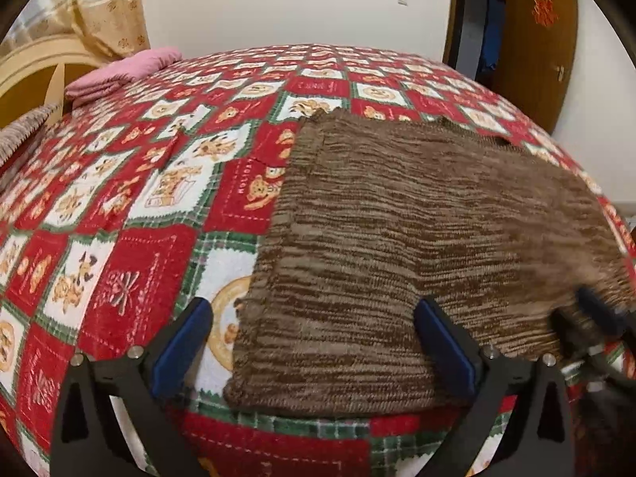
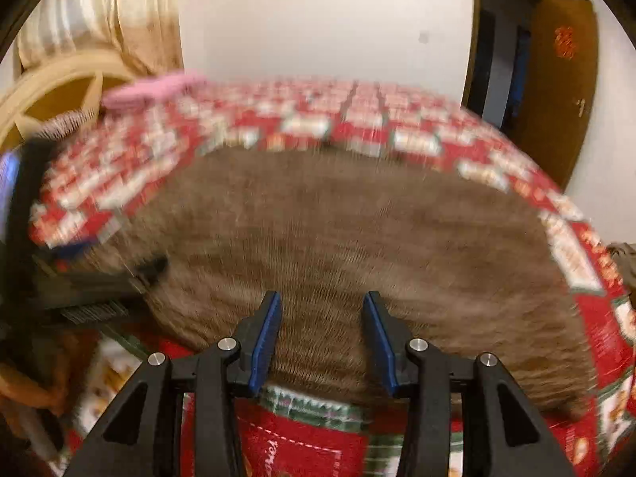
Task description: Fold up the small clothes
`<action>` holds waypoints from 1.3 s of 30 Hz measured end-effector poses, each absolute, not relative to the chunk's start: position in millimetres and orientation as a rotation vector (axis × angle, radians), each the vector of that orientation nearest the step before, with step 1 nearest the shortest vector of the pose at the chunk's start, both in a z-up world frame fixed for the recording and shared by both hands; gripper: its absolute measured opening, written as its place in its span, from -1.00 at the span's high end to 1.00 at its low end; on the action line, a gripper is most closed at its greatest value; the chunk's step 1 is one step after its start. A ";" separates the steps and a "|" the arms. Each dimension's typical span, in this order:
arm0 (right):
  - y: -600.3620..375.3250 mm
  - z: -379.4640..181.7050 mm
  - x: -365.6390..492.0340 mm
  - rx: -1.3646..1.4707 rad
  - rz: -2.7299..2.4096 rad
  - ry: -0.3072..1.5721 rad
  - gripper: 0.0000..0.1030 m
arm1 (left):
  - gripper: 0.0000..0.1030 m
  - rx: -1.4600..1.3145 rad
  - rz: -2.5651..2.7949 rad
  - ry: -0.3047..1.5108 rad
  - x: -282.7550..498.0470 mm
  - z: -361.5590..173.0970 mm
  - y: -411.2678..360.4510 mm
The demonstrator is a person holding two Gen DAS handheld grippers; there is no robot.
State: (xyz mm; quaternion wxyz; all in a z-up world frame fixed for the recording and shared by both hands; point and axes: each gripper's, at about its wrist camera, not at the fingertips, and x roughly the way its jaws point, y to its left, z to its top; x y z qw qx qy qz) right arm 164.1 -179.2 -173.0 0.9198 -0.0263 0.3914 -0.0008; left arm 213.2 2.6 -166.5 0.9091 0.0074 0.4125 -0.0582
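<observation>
On the bedspread point(image 1: 246, 198), the word "HOLIDAY" is printed sideways along the edge of a red patch with a teddy bear. Other lettering on its red patches is too blurred to be read. A red ornament on the door point(image 1: 544, 12) cannot be deciphered.

A bedroom in a private home — a bed point(image 1: 167, 206) fills most of both views, spread with a red, green and white patchwork cover printed with teddy bears. A curved cream headboard point(image 1: 35, 67) stands at its far left, a folded pink cloth point(image 1: 119, 69) lying near it. Patterned yellow curtains point(image 1: 107, 8) hang behind, and a brown wooden door point(image 1: 536, 47) bearing a red ornament stands open against plain white walls point(image 1: 298, 0).
</observation>
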 end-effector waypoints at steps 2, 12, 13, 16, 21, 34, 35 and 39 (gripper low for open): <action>-185.3 -171.3 163.6 -0.019 0.015 0.797 0.13 | -1.00 -0.058 -0.064 0.828 205.0 -162.8 15.8; -191.6 -172.5 161.4 0.031 0.043 0.781 0.12 | -1.00 -0.419 -0.030 0.767 148.0 -163.0 52.7; -191.0 -172.0 161.7 0.037 0.047 0.779 0.12 | -1.00 -0.439 -0.041 0.766 145.3 -162.7 49.2; -193.9 -172.0 159.0 0.061 0.061 0.773 0.11 | -1.00 -0.510 -0.103 0.781 143.5 -159.9 37.8; -194.9 -172.7 158.6 0.079 0.073 0.767 0.11 | -1.00 -0.548 -0.138 0.779 155.9 -163.3 27.5; -197.3 -173.6 157.0 0.098 0.087 0.761 0.11 | -0.40 -0.614 -0.254 0.703 179.9 -168.7 50.9; -197.3 -173.7 157.0 0.100 0.089 0.761 0.11 | -0.40 -0.586 -0.266 0.695 175.8 -168.6 48.6; -198.2 -174.2 157.4 0.103 0.092 0.761 0.10 | -0.66 -0.609 -0.277 0.698 178.0 -167.4 46.0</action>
